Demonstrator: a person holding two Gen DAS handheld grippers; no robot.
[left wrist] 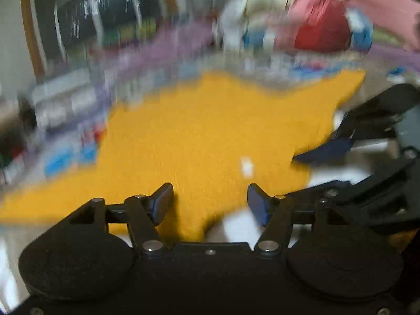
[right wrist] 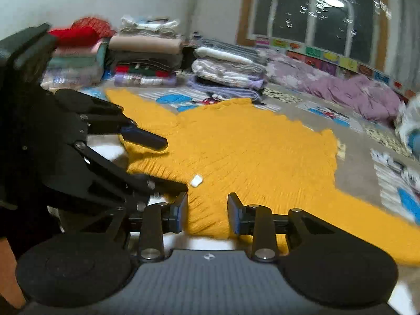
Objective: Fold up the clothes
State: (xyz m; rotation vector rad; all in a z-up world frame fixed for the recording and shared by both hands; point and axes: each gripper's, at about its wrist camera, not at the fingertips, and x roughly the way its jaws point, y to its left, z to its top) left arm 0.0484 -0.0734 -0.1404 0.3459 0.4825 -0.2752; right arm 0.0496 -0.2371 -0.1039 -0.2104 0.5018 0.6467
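One mustard-yellow knitted sweater point(right wrist: 252, 141) lies spread ahead of my two grippers, left point(left wrist: 210, 203) and right point(right wrist: 207, 214), both gaping and holding nothing.

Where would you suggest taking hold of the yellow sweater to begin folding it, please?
Probably at the near edge of the yellow sweater, coming in low from the near side. It lies spread flat, and that edge already sits between the open fingers of the right gripper and the left gripper.

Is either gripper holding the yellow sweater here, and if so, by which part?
Nothing is held. The left gripper and right gripper both have their fingers spread open at the near edge of the yellow knit sweater.
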